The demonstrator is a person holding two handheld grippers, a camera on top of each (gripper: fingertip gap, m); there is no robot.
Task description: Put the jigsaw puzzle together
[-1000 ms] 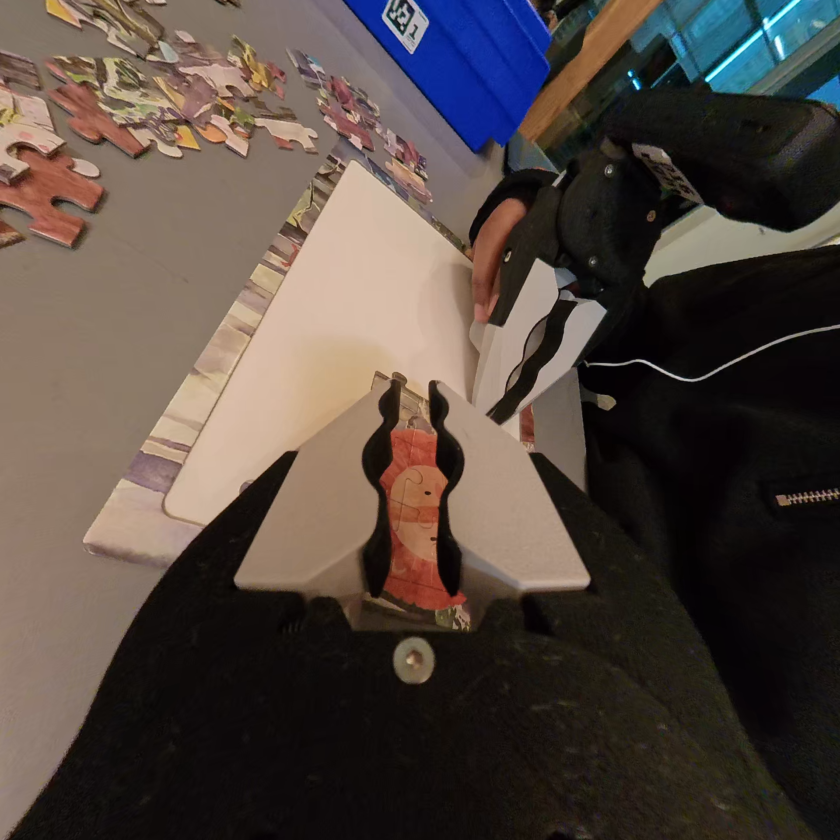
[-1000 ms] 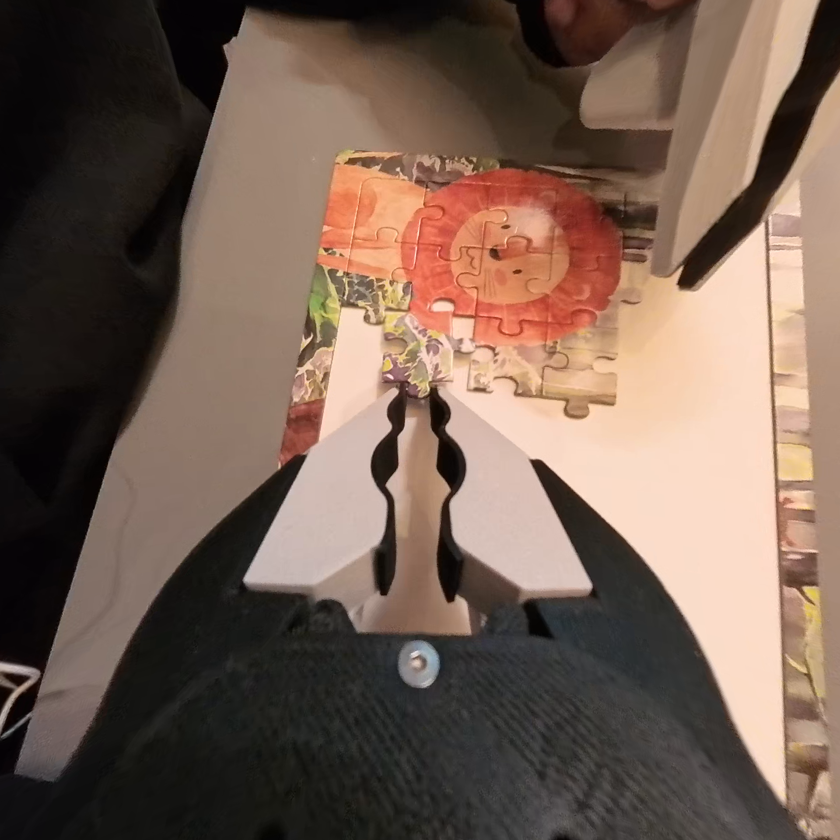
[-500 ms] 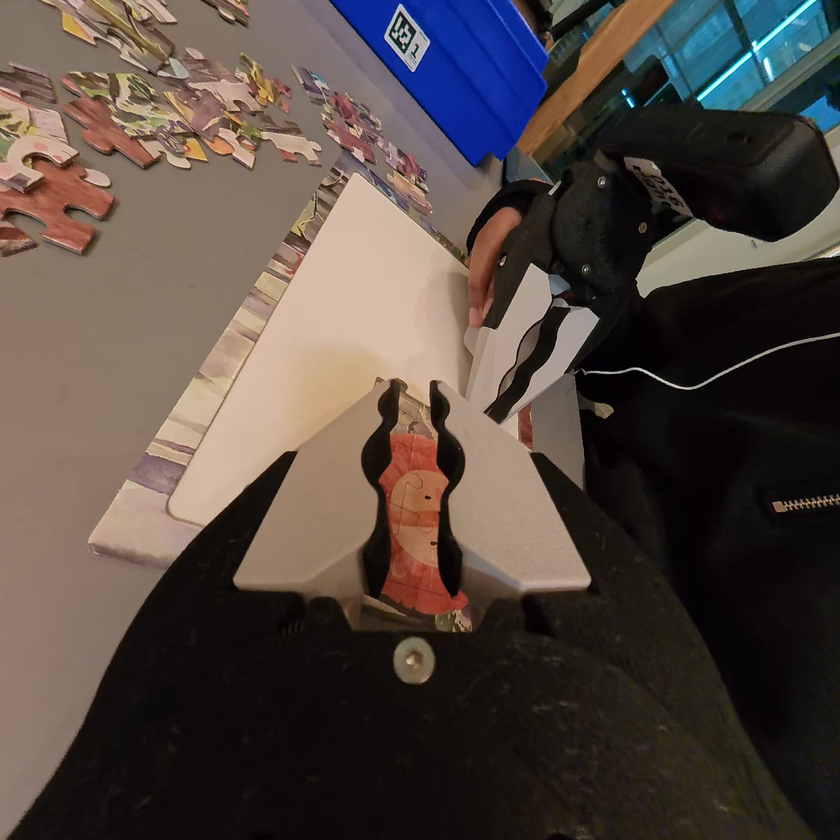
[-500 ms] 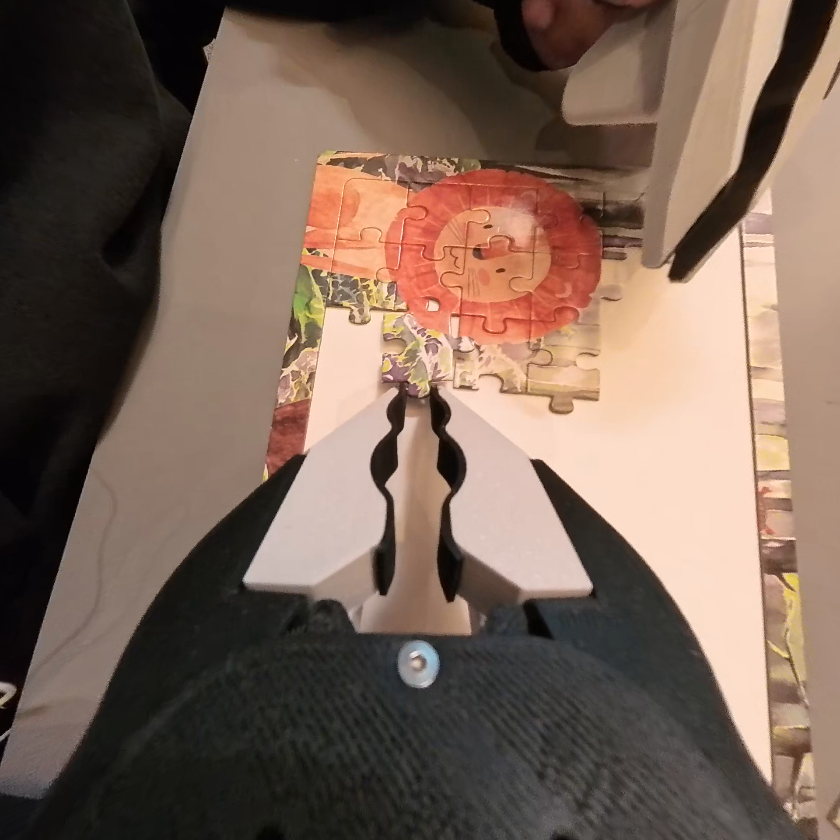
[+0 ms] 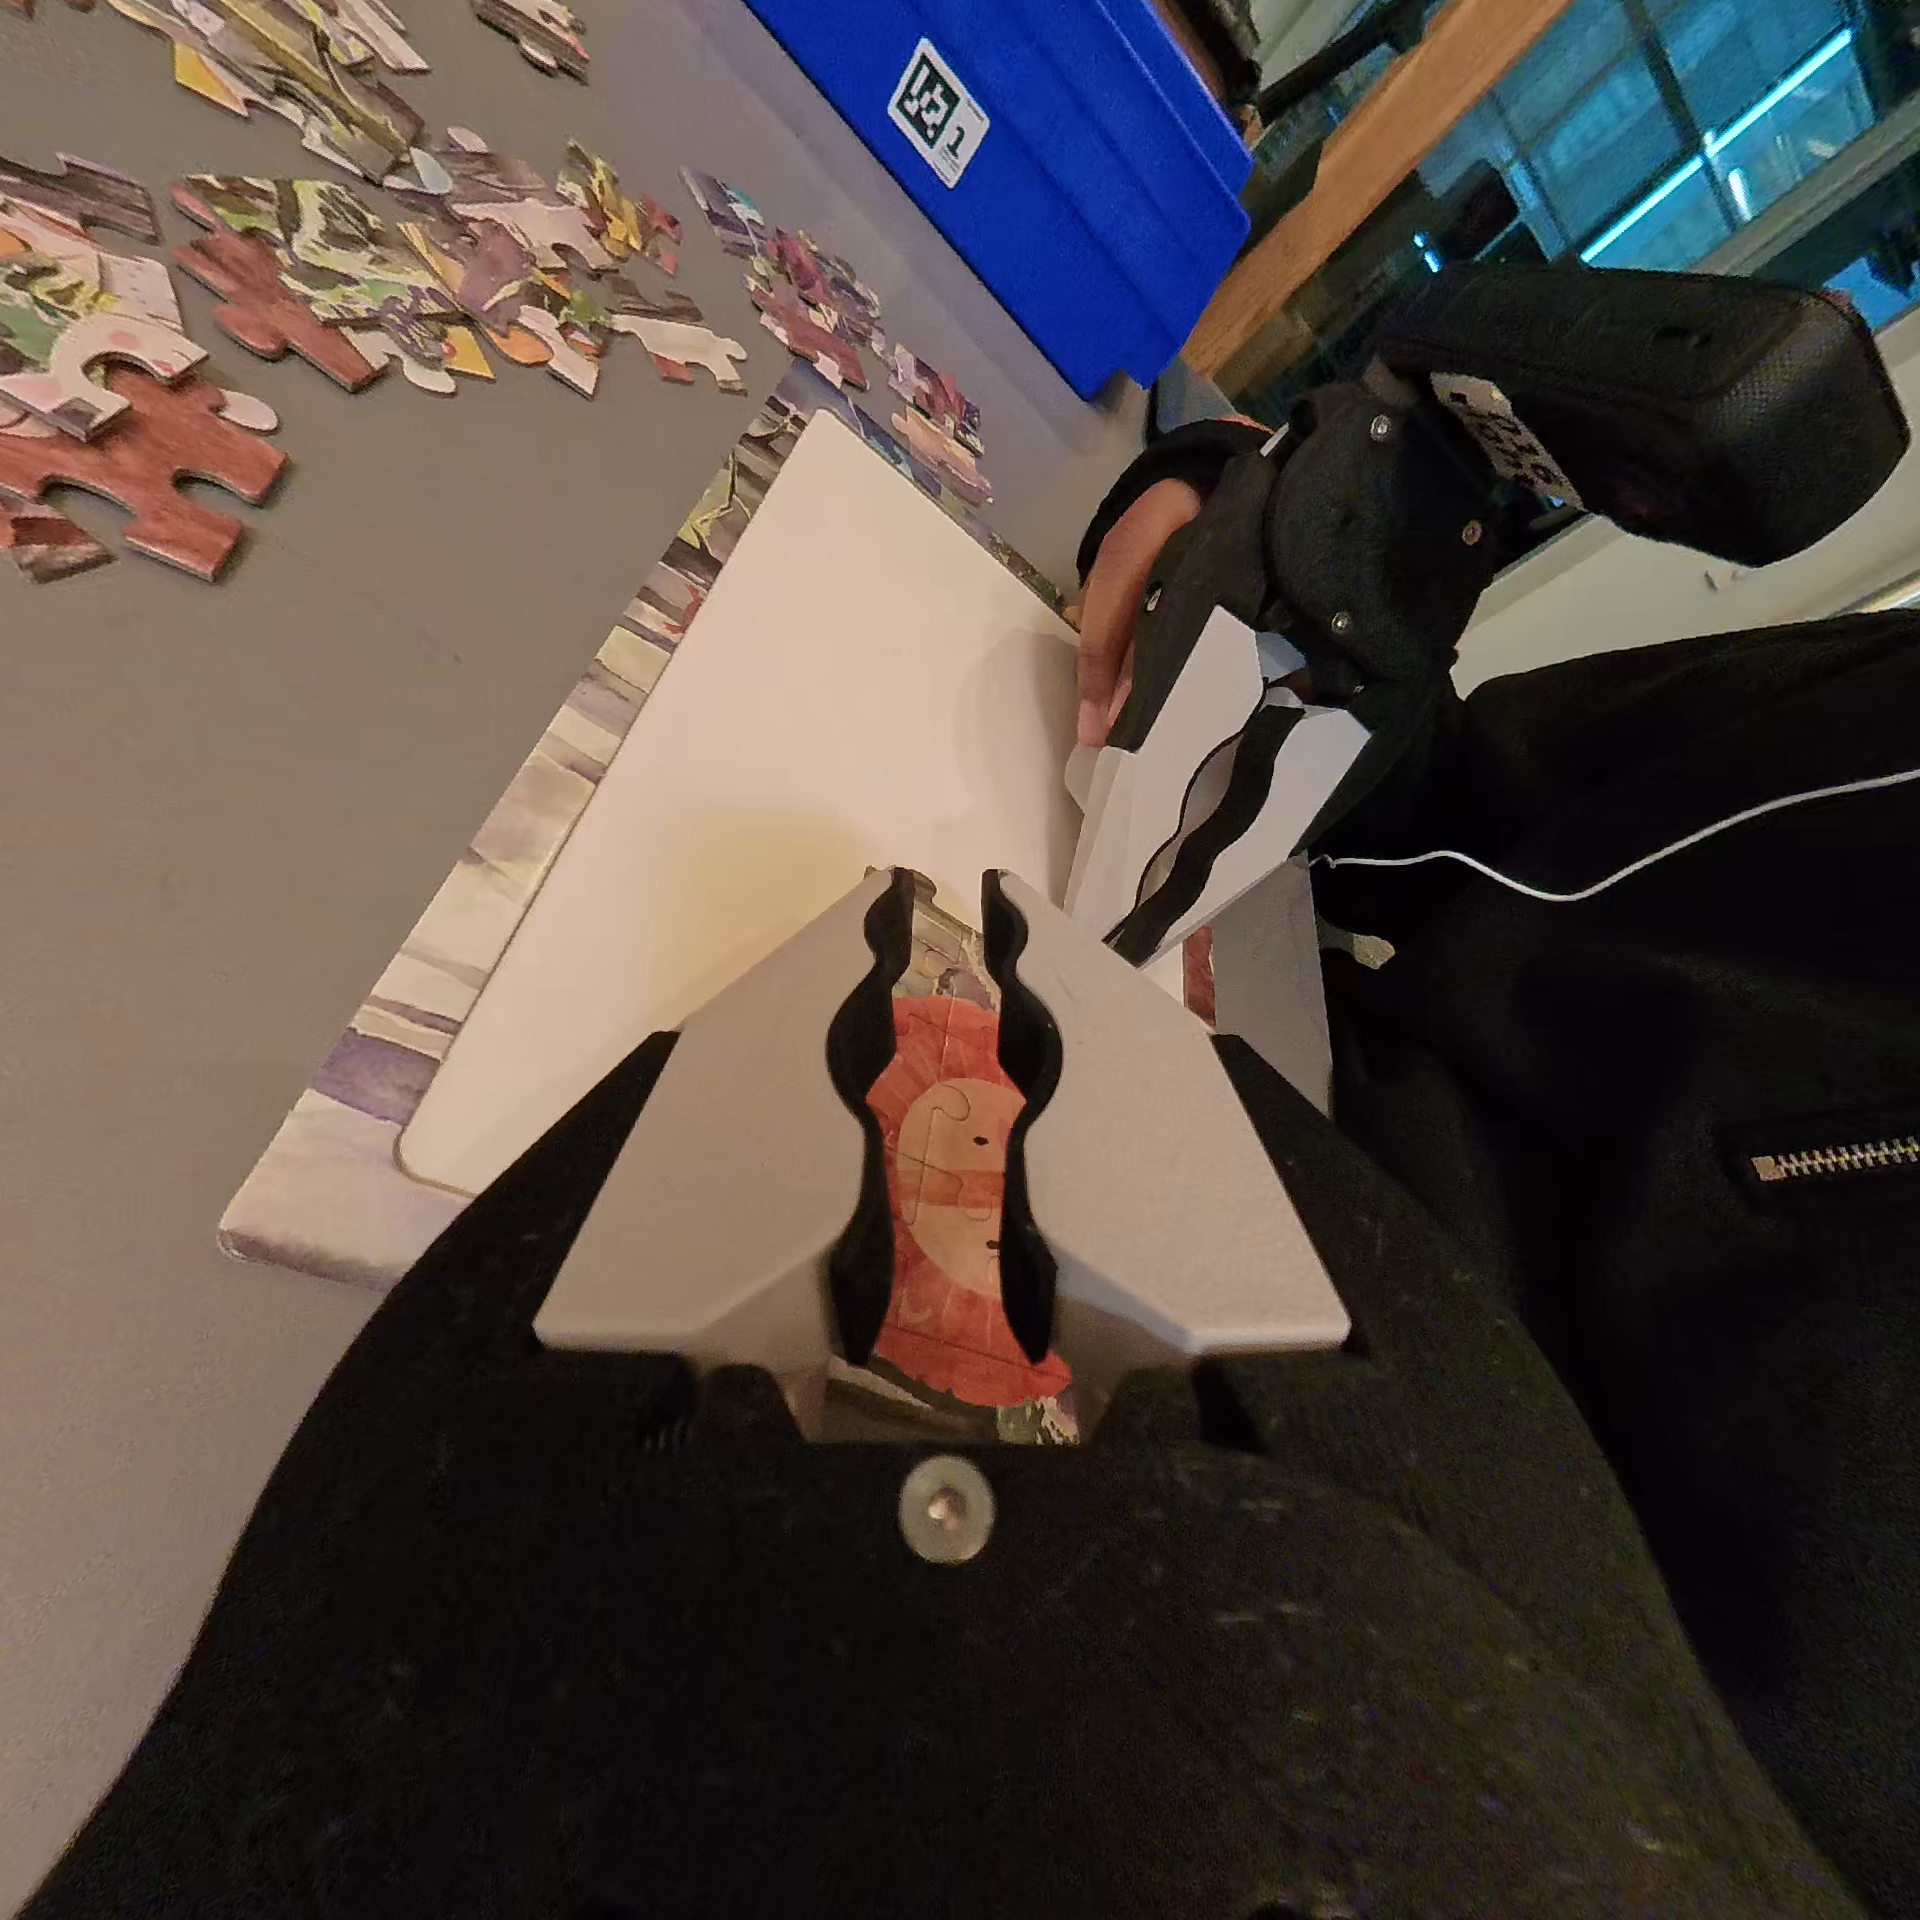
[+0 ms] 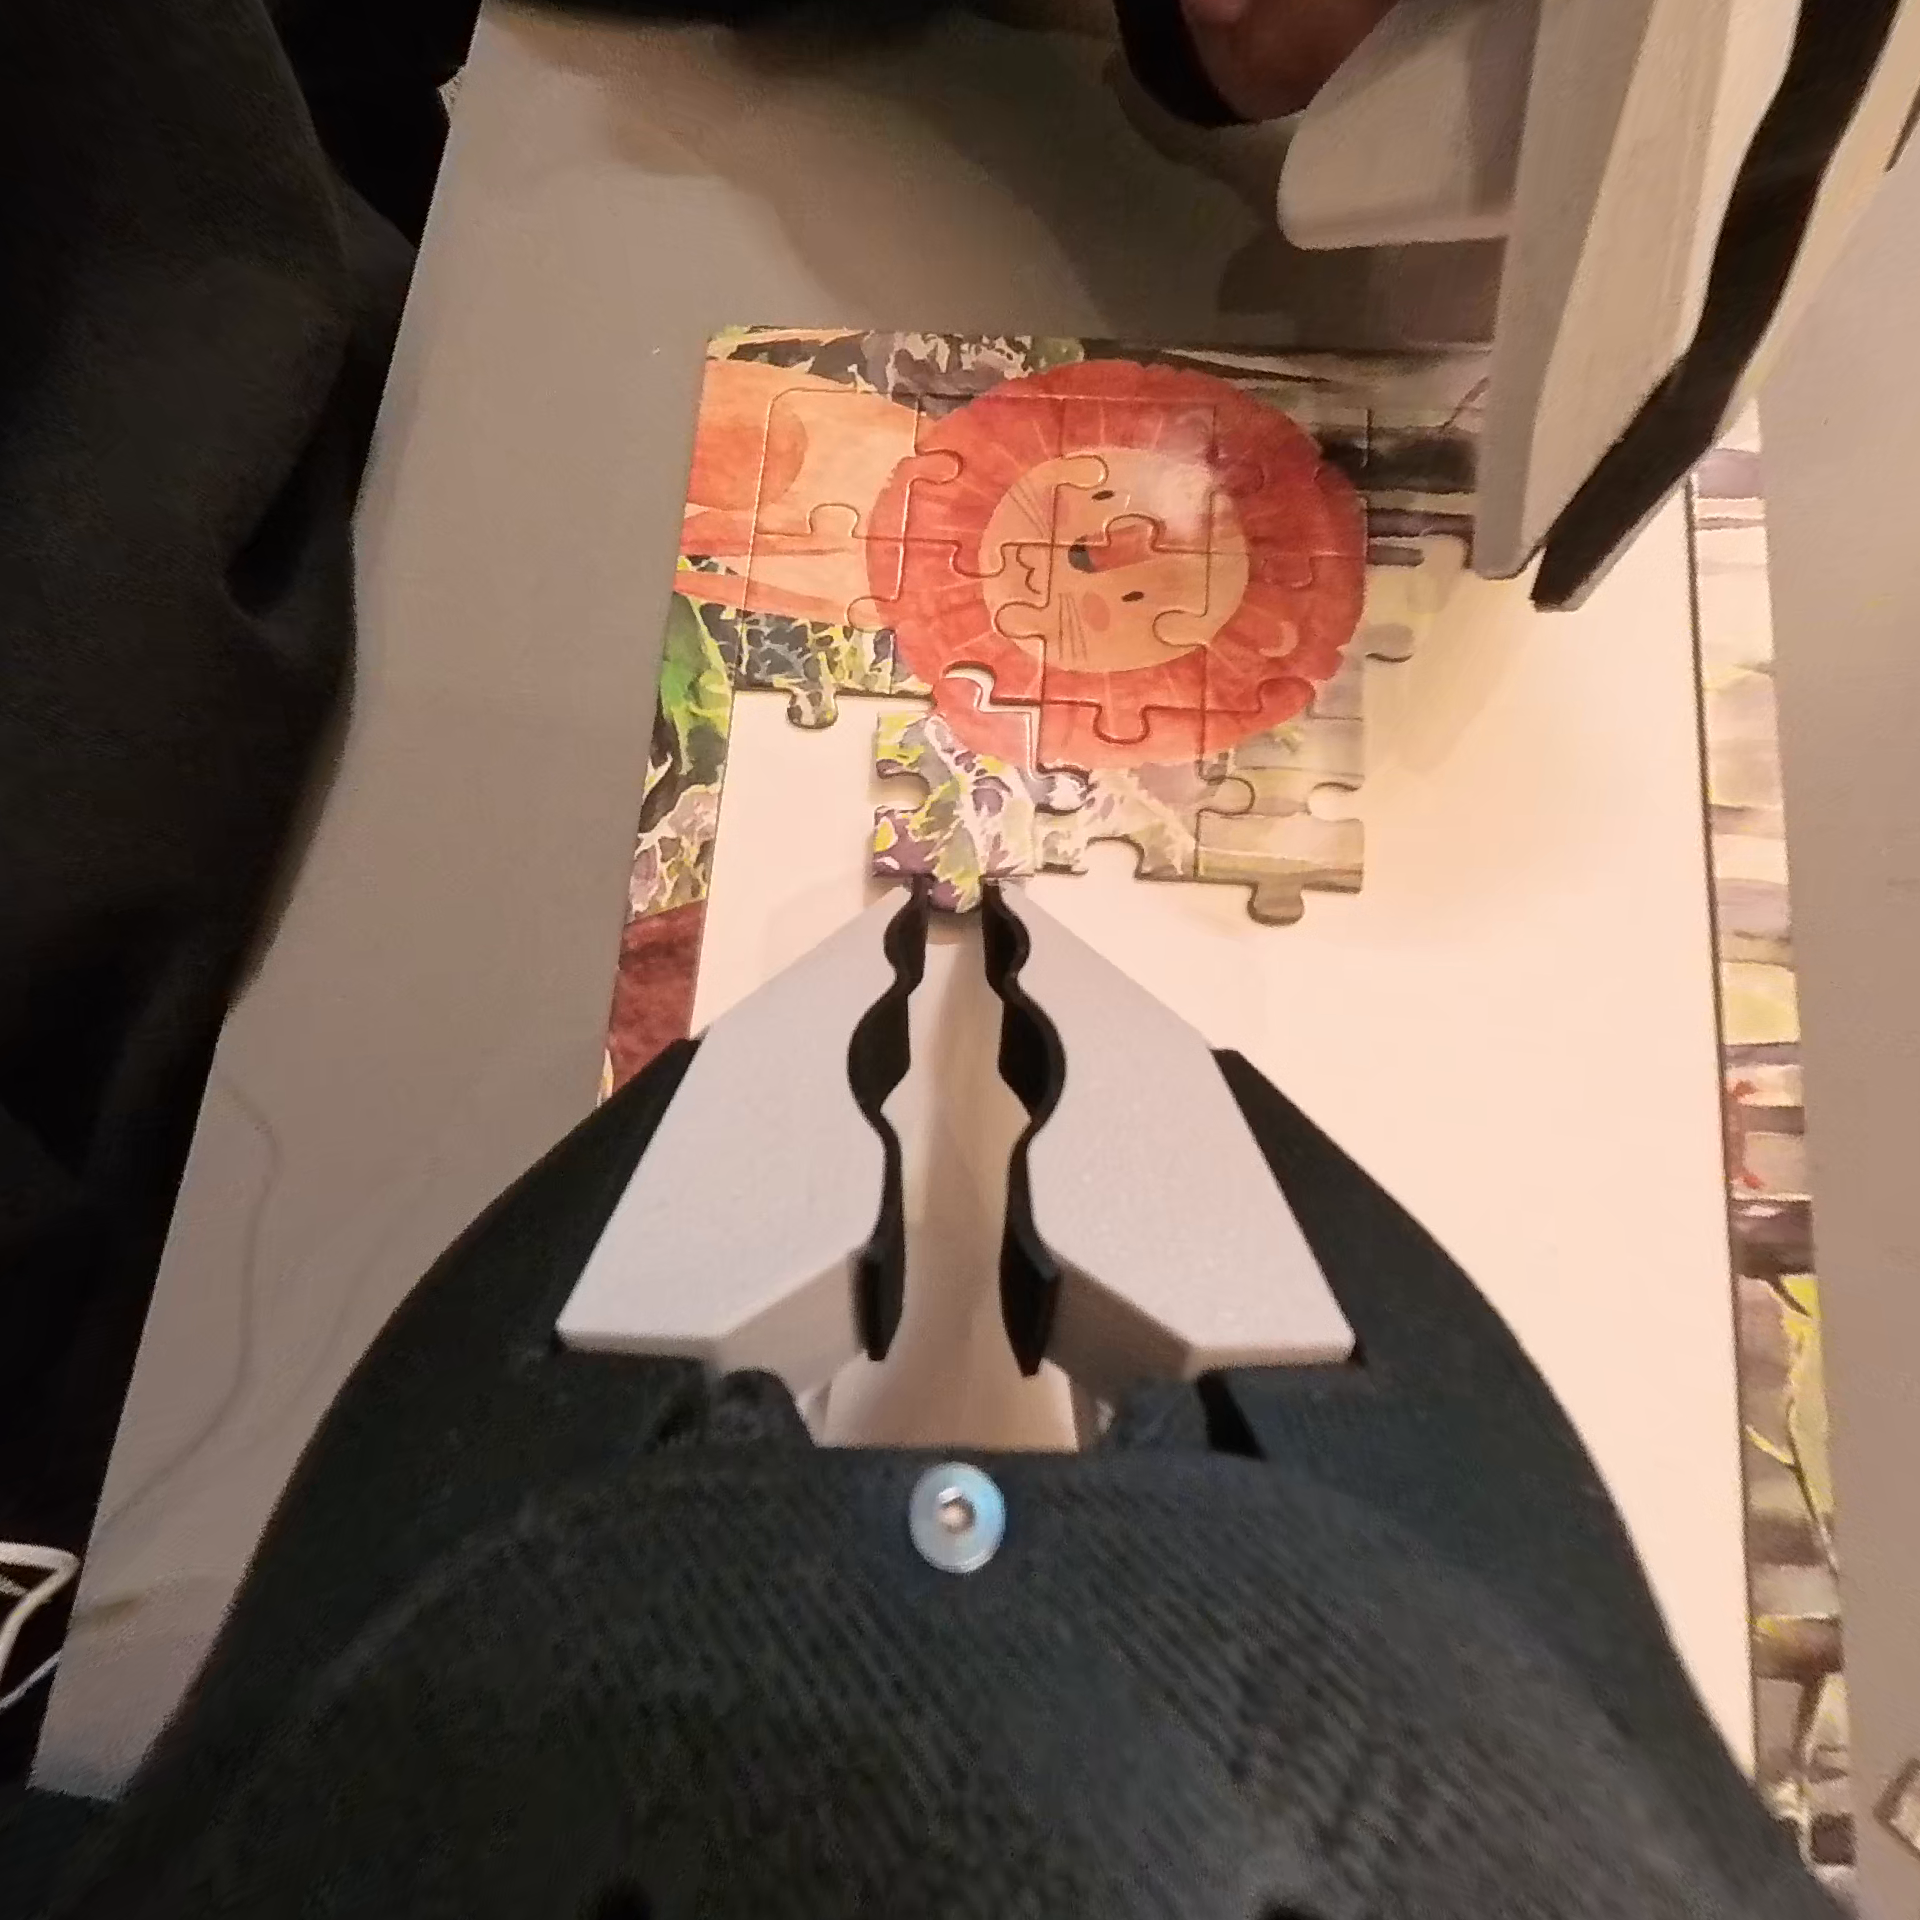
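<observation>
On the far left of the left wrist view, loose puzzle pieces (image 5: 312,281) lie scattered over the grey table (image 5: 260,727), too many and too overlapped to count; bare grey surface separates them from the puzzle tray (image 5: 810,665), whose printed border shows along its left edge. One blue bin (image 5: 1039,156) stands beyond the tray's far corner. The tray's white floor is mostly free, with wide open room to the left of the built part.

The left gripper (image 5: 948,883) hangs over the assembled section, its jaws slightly apart with nothing between them; the orange lion picture (image 5: 951,1153) shows through the gap. To its right, the right gripper (image 5: 1143,925) points down at the tray's near edge, with a bare hand (image 5: 1117,613) behind it.

In the right wrist view, the assembled block (image 6: 1039,582) sits in the tray's corner, flush with two border edges. The right gripper (image 6: 953,899) has its tips on the tab of a green and purple piece (image 6: 951,810) at the block's lower left, and whether they squeeze it I cannot tell. White floor (image 6: 1403,1143) lies open below and right
</observation>
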